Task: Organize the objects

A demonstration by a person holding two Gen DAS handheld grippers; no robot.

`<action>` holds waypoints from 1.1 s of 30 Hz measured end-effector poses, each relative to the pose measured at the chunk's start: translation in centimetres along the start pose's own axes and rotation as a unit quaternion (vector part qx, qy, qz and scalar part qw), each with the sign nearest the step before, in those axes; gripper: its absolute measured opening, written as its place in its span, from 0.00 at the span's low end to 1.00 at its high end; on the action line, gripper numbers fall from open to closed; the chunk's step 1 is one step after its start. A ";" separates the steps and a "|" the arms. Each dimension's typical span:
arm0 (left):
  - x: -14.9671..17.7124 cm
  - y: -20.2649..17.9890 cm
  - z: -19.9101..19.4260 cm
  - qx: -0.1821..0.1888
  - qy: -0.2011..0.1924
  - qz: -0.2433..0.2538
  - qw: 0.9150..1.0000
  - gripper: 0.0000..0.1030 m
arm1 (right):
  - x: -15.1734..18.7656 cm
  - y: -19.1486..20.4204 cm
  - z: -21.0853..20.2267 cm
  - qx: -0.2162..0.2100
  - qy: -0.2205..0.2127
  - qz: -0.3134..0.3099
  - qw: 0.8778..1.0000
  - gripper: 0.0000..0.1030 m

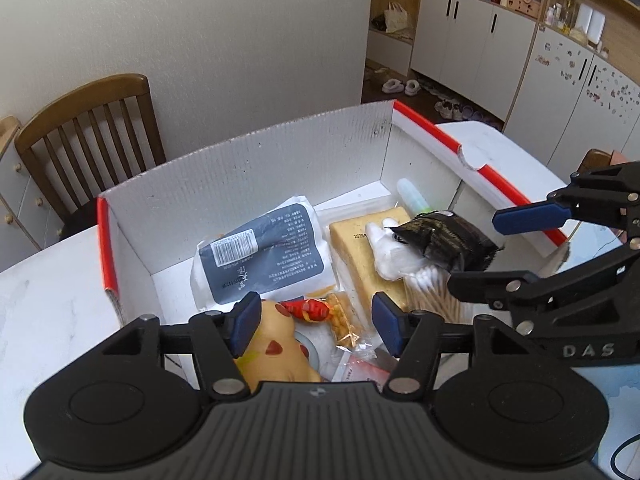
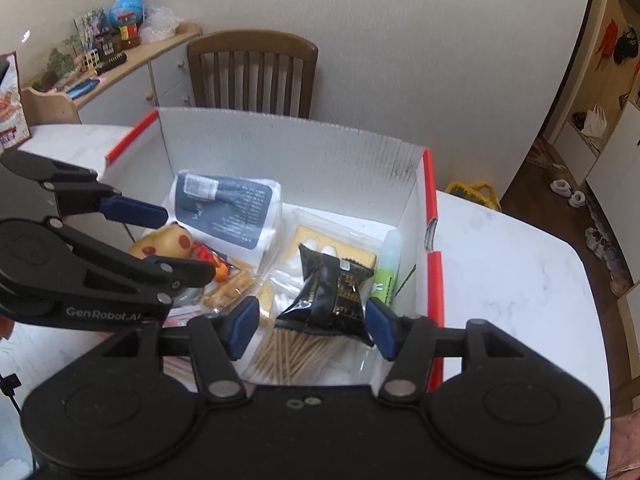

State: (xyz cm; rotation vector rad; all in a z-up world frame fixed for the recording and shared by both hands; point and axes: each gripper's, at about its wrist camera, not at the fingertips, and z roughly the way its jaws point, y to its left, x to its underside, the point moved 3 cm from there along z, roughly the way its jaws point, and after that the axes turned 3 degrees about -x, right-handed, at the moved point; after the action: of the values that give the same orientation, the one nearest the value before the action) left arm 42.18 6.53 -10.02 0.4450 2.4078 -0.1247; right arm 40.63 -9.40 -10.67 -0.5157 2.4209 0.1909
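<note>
Over the box [image 1: 248, 168] on the white surface [image 1: 48, 280], both claws tilt steeply downward, side by side. Left claw [image 1: 314, 322] stands part open, its blue pads [image 1: 244, 326] gripping nothing; between them, lower down, lie the yellow toy [image 1: 276, 344] at 7 o'clock, a red figure [image 1: 306, 309] and a snack bag [image 1: 342, 322] nearer the middle. Right claw [image 2: 312, 328] is likewise part open and holds nothing. A black packet [image 2: 332, 292] lies between and beyond its pads [image 2: 244, 326]; whether the right pad touches the packet's corner I cannot tell. Below the packet sits a bundle of cotton swabs [image 2: 296, 354].

Inside the box, seen from the right wrist, a grey-labelled pouch [image 2: 224, 208] lies at 11 o'clock, a tan block [image 2: 308, 240] behind the packet at 12, and a green tube [image 2: 388, 268] against the red-edged wall at 2 o'clock. From the left wrist the right claw enters at 3 o'clock, one blue finger above the packet and well apart from the other. From the right wrist the left claw enters at 9 o'clock, above the toy.

A wooden chair [image 2: 256, 72] stands behind the box against the wall.
</note>
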 end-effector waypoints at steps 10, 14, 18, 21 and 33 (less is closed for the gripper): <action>0.0 -0.7 -4.9 0.006 -0.043 -0.031 0.999 0.58 | -0.3 0.1 -4.4 -0.019 -0.038 0.003 0.999 0.61; 0.2 -1.1 -6.8 0.006 -0.057 -0.042 0.997 0.65 | -0.1 0.2 -6.2 -0.027 -0.048 0.003 0.998 0.62; 0.4 -1.8 -8.6 0.002 -0.063 -0.051 0.997 0.65 | 0.3 0.2 -8.0 -0.040 -0.056 0.005 0.998 0.65; 0.7 -2.4 -9.9 -0.002 -0.067 -0.059 0.996 0.71 | 0.8 0.2 -9.4 -0.049 -0.063 0.008 0.997 0.73; 2.5 -4.0 -13.3 -0.017 -0.060 -0.095 0.993 0.92 | 2.8 -0.5 -14.1 -0.079 -0.094 0.027 0.992 0.98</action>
State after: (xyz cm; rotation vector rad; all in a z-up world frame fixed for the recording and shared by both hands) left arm 30.87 6.20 -1.50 0.1856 2.3258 -0.1892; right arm 30.82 -14.42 -1.41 -0.4794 2.2470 0.4390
